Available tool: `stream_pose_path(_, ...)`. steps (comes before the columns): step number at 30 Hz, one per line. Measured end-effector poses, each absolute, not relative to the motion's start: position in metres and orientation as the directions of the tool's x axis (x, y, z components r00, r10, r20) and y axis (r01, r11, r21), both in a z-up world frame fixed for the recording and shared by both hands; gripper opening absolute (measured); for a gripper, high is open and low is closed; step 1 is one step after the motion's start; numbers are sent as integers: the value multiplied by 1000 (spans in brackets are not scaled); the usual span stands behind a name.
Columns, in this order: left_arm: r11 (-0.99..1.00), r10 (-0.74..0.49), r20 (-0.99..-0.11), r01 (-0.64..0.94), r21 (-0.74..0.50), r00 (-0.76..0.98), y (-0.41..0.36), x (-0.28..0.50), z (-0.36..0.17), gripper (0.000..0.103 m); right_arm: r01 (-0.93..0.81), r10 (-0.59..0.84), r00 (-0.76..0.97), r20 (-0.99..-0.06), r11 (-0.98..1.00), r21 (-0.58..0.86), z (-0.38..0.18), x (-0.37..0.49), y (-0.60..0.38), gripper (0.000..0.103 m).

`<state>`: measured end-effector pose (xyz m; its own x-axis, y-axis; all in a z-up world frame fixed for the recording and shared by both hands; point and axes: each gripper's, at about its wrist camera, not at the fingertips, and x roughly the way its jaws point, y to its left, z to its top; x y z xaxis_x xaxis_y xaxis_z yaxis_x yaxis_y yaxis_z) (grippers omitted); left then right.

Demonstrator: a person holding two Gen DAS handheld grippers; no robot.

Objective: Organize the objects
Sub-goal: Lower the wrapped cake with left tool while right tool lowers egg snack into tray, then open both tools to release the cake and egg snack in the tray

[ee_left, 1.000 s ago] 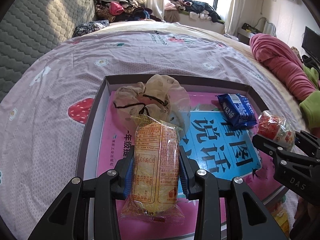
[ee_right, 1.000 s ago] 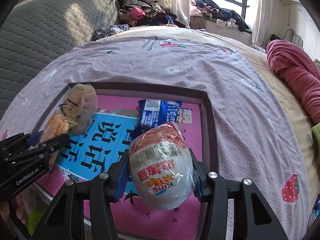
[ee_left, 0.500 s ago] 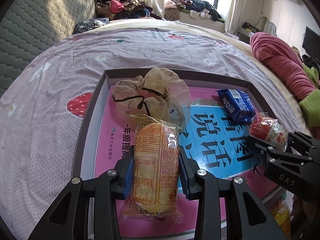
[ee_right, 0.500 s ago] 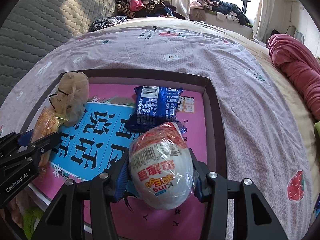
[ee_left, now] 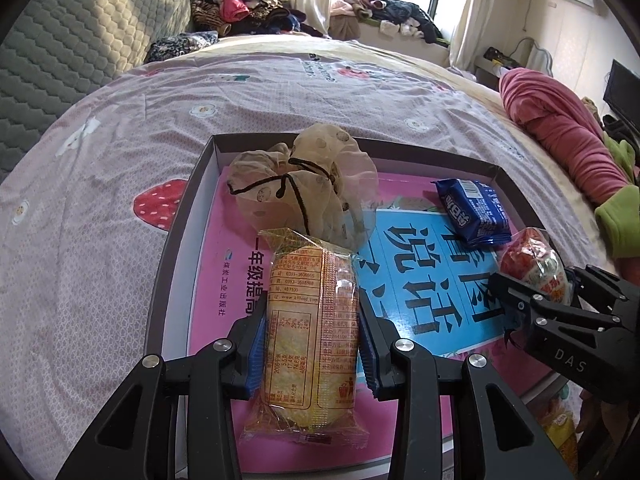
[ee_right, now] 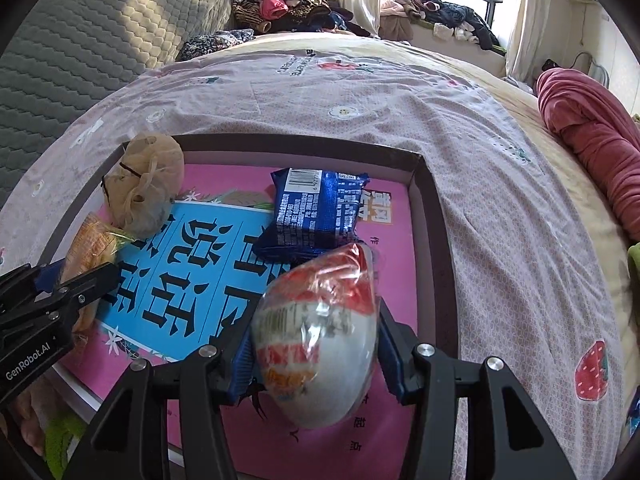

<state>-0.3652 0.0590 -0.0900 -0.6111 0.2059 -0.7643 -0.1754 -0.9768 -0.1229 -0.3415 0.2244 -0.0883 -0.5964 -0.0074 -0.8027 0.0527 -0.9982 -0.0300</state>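
While the shallow box (ee_left: 188, 216) on the bed (ee_left: 100, 240) is being filled, a yellow snack pack (ee_left: 312, 332) is clamped in the left gripper (ee_left: 312, 354) at its seven o'clock corner and a foil-wrapped egg (ee_right: 320, 340) in the right gripper (ee_right: 316, 354) at five o'clock, apparently so that both can be set down apart.

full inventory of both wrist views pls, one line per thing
box tray: 1, dark rim, on the bed
pink-and-blue book: 1, flat in the tray
drawstring pouch: 1, beige, tray's far left corner
blue snack packet: 1, on the book, far side
orange biscuit pack: 1, clear wrapper, gripped over the tray
egg-shaped wrapped snack: 1, red and white, gripped over the tray
bedsheet: 1, lilac, strawberry print
pink blanket: 1, bed's right edge
clothes pile: several, mixed, by the window
left claw: shut on the biscuit pack
right claw: shut on the egg
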Motion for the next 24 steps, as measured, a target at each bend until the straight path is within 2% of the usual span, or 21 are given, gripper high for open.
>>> stream_pose_path(6, -977, 205, -768, -175, -123, -606, 58, -365, -90, 41, 51, -3, -596, -803, -998, -34, -87, -341, 225, 53)
stream_pose_path(9, -977, 203, -766, -174, -120, -610, 59, -365, -89, 48, 49, -4, -600, -800, -998, -31, -86, -341, 225, 55)
stream_pose_path(16, -979, 197, -764, -171, -114, -614, 58, -365, -88, 50, 48, -6, -606, -796, -998, -29, -83, -339, 226, 57)
stream_pose_path(17, -978, 198, -763, -172, -115, -616, 58, -364, -87, 52, 46, -4, -609, -793, -999, -29, -81, -339, 227, 57)
stream_pose_path(21, -977, 205, -750, -179, -117, -629, 58, -362, -81, 69, 38, -9, -621, -784, -999, -18, -76, -336, 230, 57)
stream_pose_path(24, -976, 207, -745, -182, -117, -634, 58, -361, -78, 72, 36, -6, -631, -776, -999, -21, -72, -334, 229, 60)
